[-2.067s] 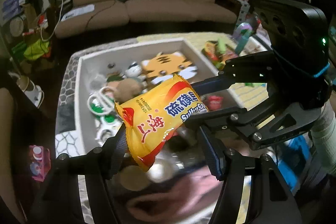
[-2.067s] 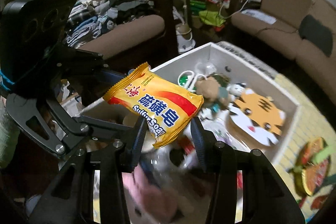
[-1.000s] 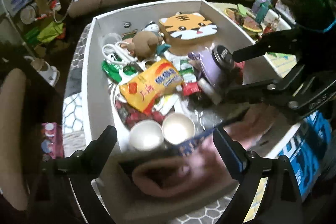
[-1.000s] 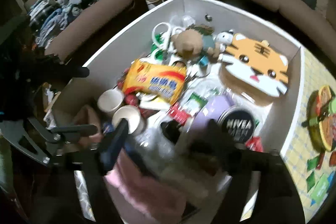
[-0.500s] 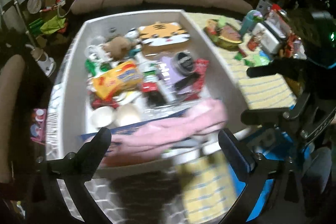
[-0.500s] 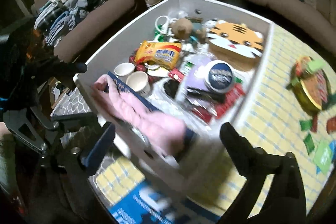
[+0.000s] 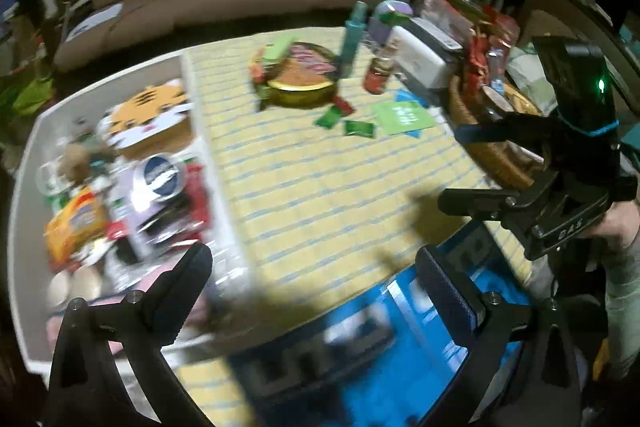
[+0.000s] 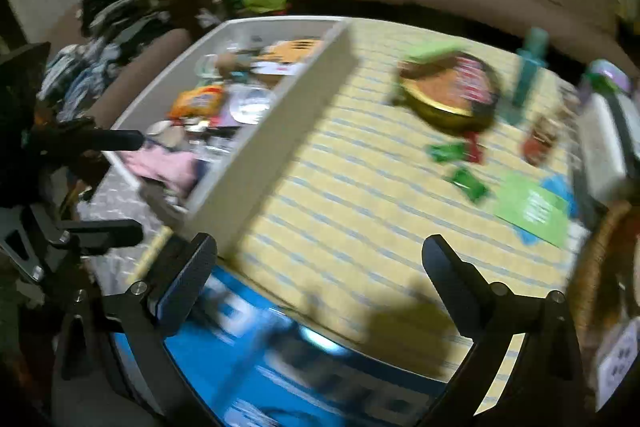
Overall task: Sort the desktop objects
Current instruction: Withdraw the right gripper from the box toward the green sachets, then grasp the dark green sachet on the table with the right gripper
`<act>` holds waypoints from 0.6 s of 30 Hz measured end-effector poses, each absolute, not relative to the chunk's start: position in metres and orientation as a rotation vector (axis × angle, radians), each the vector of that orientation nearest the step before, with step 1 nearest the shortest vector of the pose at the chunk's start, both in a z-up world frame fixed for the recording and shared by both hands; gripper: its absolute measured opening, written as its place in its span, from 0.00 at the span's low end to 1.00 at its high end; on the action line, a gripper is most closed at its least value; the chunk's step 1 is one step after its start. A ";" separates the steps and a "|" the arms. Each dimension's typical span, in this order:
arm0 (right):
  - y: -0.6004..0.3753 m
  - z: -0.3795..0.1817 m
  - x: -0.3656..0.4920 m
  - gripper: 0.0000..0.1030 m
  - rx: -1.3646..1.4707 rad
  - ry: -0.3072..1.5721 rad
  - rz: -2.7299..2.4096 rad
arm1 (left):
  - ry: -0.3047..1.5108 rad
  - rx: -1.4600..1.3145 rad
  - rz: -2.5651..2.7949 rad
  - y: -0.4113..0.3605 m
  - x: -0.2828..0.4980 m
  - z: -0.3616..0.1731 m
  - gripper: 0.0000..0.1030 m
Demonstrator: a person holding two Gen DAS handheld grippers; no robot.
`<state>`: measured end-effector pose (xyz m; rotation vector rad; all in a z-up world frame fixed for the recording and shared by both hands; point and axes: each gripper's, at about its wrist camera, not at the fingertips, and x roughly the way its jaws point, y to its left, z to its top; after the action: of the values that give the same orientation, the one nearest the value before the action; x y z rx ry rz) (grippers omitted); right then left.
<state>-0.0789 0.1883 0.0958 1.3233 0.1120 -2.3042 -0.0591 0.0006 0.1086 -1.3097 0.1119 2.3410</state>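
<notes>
We see the white bin [image 7: 200,115] at left with the yellow soap packet [image 7: 76,223] lying inside. Left gripper [image 7: 312,267] and right gripper [image 8: 320,259] both spread wide, jaws just opened, nothing between them, over the striped tablecloth [image 7: 328,179].

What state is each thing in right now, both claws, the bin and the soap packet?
Left claw: open, empty.
Right claw: open, empty.
Bin: open-topped, crowded with items.
Soap packet: lying in the bin.
Round tin: on the tablecloth, outside the bin.
</notes>
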 end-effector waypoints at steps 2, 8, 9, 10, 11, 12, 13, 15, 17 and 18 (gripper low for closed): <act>0.210 0.091 -0.080 1.00 1.327 0.114 -2.335 | 0.108 -1.302 2.315 0.024 -0.070 0.104 1.00; 0.256 0.068 -0.100 0.94 1.321 0.177 -2.378 | 0.108 -1.303 2.252 0.085 -0.120 0.085 1.00; 0.259 0.063 -0.105 0.92 1.318 0.195 -2.377 | 0.101 -1.305 2.232 0.092 -0.130 0.081 1.00; 0.261 0.058 -0.110 0.90 1.312 0.214 -2.378 | 0.111 -1.317 2.209 0.102 -0.144 0.074 1.00; 0.263 0.053 -0.115 0.87 1.307 0.229 -2.376 | 0.128 -1.320 2.207 0.107 -0.151 0.070 1.00; 0.264 0.047 -0.124 0.78 1.303 0.242 -2.376 | 0.174 -1.335 2.211 0.115 -0.165 0.062 1.00; 0.266 0.043 -0.130 0.68 1.300 0.250 -2.377 | 0.199 -1.353 2.214 0.120 -0.176 0.056 1.00; 0.269 0.029 -0.147 0.65 1.321 0.268 -2.360 | 0.202 -1.396 2.199 0.123 -0.195 0.043 0.98; 0.269 0.017 -0.161 0.65 1.327 0.287 -2.344 | 0.177 -1.437 2.193 0.126 -0.217 0.027 0.96; 0.269 0.010 -0.170 0.64 1.331 0.300 -2.332 | 0.176 -1.442 2.195 0.127 -0.223 0.023 0.94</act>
<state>-0.1698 0.2691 0.0097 1.3311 0.2999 -2.3323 -0.2227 0.1274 0.0229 -1.4417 0.1756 2.1954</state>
